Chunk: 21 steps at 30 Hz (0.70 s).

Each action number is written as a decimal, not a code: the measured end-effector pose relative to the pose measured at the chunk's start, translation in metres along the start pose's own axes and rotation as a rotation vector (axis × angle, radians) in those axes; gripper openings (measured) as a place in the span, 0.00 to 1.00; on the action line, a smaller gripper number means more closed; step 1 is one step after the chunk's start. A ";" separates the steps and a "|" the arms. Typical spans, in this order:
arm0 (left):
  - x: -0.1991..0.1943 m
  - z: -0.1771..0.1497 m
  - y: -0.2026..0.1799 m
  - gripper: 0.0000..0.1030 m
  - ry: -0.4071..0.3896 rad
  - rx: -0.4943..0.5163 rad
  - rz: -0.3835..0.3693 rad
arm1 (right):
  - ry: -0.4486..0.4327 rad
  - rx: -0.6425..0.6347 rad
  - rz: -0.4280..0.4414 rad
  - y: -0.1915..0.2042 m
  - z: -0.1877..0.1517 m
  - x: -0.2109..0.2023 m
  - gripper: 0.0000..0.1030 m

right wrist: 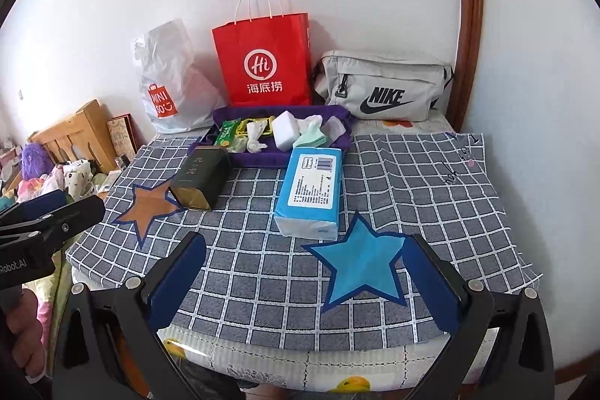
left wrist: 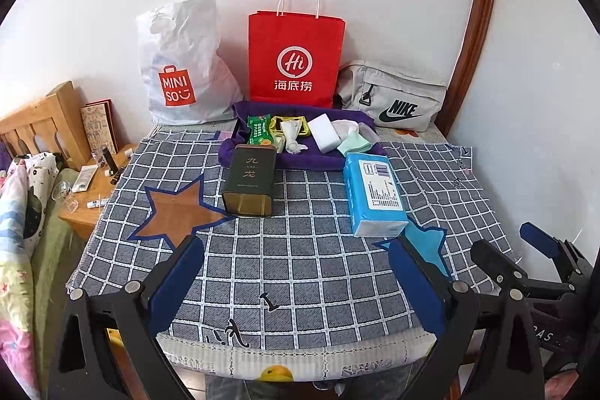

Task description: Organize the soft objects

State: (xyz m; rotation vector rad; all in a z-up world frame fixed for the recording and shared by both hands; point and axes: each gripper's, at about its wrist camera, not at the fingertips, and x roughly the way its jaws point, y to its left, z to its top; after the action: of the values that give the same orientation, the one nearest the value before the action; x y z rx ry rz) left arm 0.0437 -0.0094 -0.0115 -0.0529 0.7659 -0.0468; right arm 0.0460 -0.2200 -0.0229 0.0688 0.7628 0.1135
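Both the left claw (left wrist: pixel 296 282) and right claw (right wrist: pixel 305 278) hang agape and empty. The tissue pack (right wrist: pixel 311 190) lies just ahead of the right claw, left of centre. It looks light, squashy and slick-wrapped, so a gentle pinch across its narrow sides should suit.

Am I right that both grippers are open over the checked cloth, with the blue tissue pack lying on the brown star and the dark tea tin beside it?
Not quite: the blue tissue pack lies just behind the blue star, not on the brown star, as the right wrist view shows. The rest holds: the left gripper and right gripper are open over the checked cloth, and the dark tea tin lies beside the pack.
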 end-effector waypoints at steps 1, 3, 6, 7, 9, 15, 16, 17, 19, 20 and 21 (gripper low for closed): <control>-0.001 -0.001 0.000 0.97 -0.001 0.001 -0.003 | -0.002 -0.001 -0.002 0.001 0.000 -0.001 1.00; -0.001 -0.001 -0.001 0.97 -0.002 0.004 -0.006 | -0.006 0.001 -0.003 0.001 -0.002 -0.003 1.00; -0.001 -0.002 -0.001 0.97 -0.001 0.006 -0.005 | -0.007 0.001 -0.004 0.002 -0.003 -0.003 1.00; -0.002 -0.002 -0.001 0.97 0.000 0.007 -0.006 | -0.007 0.001 -0.005 0.002 -0.003 -0.004 1.00; -0.002 -0.003 -0.001 0.97 -0.001 0.006 -0.008 | -0.006 0.001 -0.003 0.002 -0.003 -0.004 1.00; -0.003 -0.003 -0.001 0.97 -0.002 0.008 -0.010 | -0.009 0.000 -0.002 0.003 -0.004 -0.006 1.00; -0.003 -0.003 -0.001 0.97 -0.003 0.008 -0.010 | -0.010 -0.001 -0.001 0.004 -0.004 -0.006 1.00; -0.003 -0.003 -0.001 0.97 -0.002 0.007 -0.009 | -0.010 -0.003 0.000 0.005 -0.004 -0.006 1.00; -0.003 -0.003 -0.001 0.97 -0.001 0.008 -0.009 | -0.008 -0.005 0.000 0.006 -0.003 -0.006 1.00; -0.004 -0.004 -0.001 0.97 -0.001 0.009 -0.010 | -0.007 -0.005 0.002 0.007 -0.003 -0.005 1.00; -0.004 -0.004 -0.002 0.97 -0.001 0.008 -0.009 | -0.006 -0.005 0.004 0.007 -0.003 -0.005 1.00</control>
State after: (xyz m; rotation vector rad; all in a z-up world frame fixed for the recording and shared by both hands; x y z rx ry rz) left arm 0.0385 -0.0109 -0.0115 -0.0489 0.7647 -0.0582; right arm 0.0396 -0.2134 -0.0213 0.0658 0.7560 0.1185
